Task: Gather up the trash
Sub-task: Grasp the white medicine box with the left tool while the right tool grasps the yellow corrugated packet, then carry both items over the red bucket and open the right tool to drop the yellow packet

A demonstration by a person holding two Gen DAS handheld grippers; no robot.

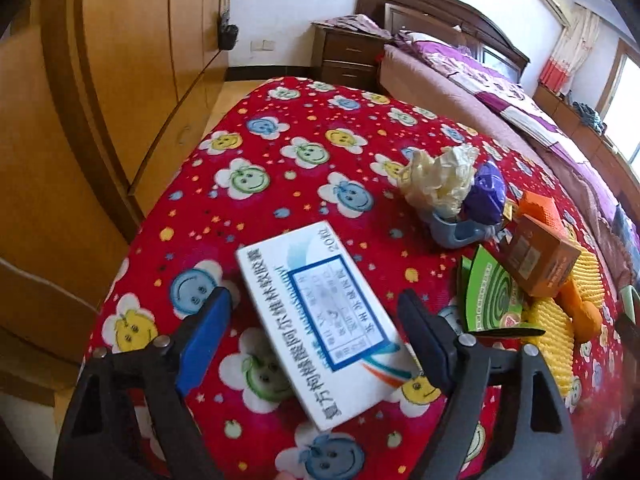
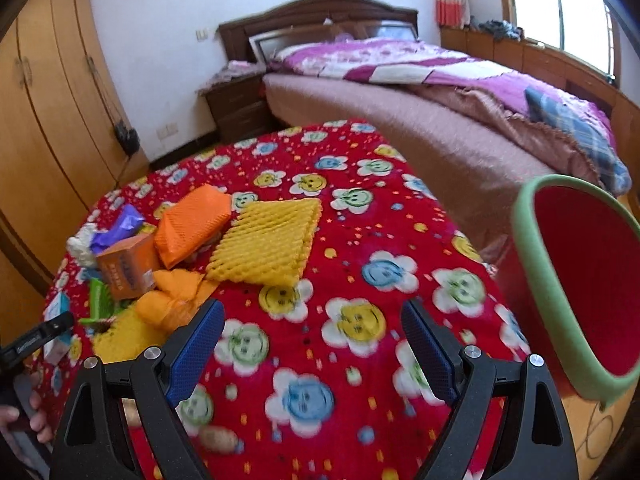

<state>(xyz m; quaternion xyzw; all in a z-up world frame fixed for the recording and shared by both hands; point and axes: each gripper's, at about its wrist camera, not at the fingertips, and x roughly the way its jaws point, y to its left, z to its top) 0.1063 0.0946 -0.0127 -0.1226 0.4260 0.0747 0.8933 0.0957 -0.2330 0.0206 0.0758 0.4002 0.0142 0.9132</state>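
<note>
The left gripper point(image 1: 316, 344) has its jaws spread wide, and the white medicine box point(image 1: 320, 320) lies between them, apart from both pads and skewed with its long axis running from about 11 to 5 o'clock. Whether it rests on the red smiley-face cloth point(image 1: 280, 128) or is lifted cannot be told. Closing now would likely catch the box across its corners rather than flat faces — it could twist and slip out. The right gripper point(image 2: 314, 354) is likewise open and empty above the cloth. The remaining trash sits at its 10 o'clock: an orange foam net point(image 2: 192, 224), a yellow foam net point(image 2: 268, 244) and a small orange carton point(image 2: 128, 264), crowded and partly overlapping, so a grab there may drag a neighbour off the edge. The red bin with the green rim point(image 2: 536, 280) stands tilted at 3 o'clock, beside the table — a careless drop could miss its mouth.
</note>
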